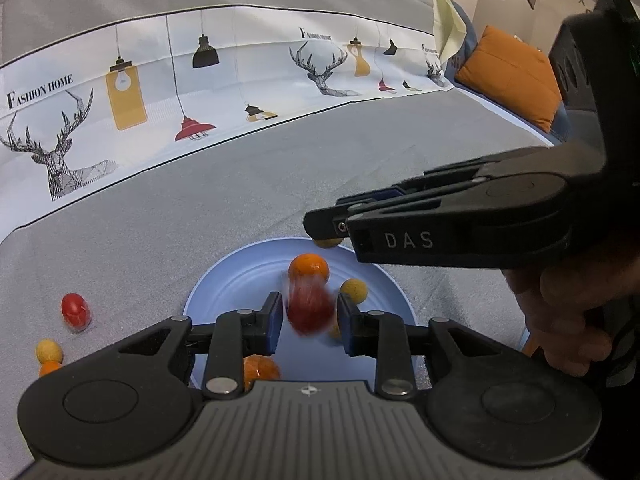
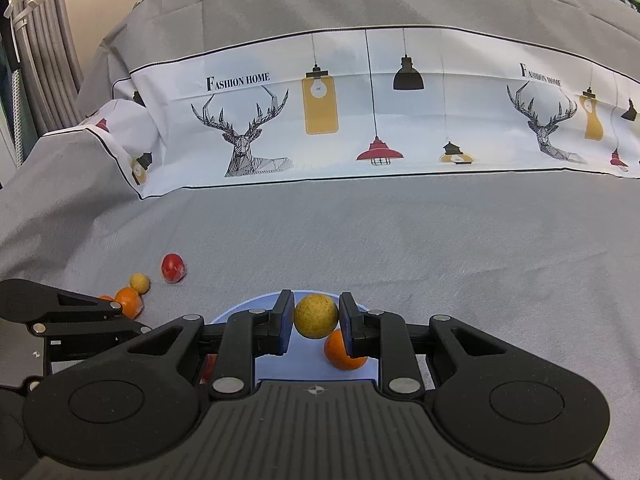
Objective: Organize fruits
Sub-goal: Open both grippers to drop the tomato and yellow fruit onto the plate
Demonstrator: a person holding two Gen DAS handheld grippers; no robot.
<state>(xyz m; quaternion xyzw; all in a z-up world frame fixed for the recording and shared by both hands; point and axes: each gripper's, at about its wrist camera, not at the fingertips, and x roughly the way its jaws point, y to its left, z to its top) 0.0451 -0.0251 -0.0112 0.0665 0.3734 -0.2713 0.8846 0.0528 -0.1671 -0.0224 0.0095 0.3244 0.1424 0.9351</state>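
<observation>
A pale blue plate (image 1: 224,292) lies on the grey bedspread (image 1: 240,184). My left gripper (image 1: 308,308) hangs over it, open, with a blurred red fruit (image 1: 310,314) between its pads and a sliver of gap on each side. An orange (image 1: 309,268), a yellow ball (image 1: 354,290) and another orange (image 1: 260,370) rest in the plate. My right gripper (image 2: 316,316) is shut on a yellow ball (image 2: 316,316) above the plate's (image 2: 296,356) far rim, over an orange (image 2: 338,350). In the left wrist view it reaches in from the right (image 1: 328,232).
Left of the plate lie a red fruit (image 1: 75,310), a yellow ball (image 1: 49,351) and an orange (image 1: 50,368), all on the bedspread. A printed white band (image 2: 360,112) crosses the bed behind. An orange cushion (image 1: 516,76) sits far right. A hand (image 1: 568,320) holds the right gripper.
</observation>
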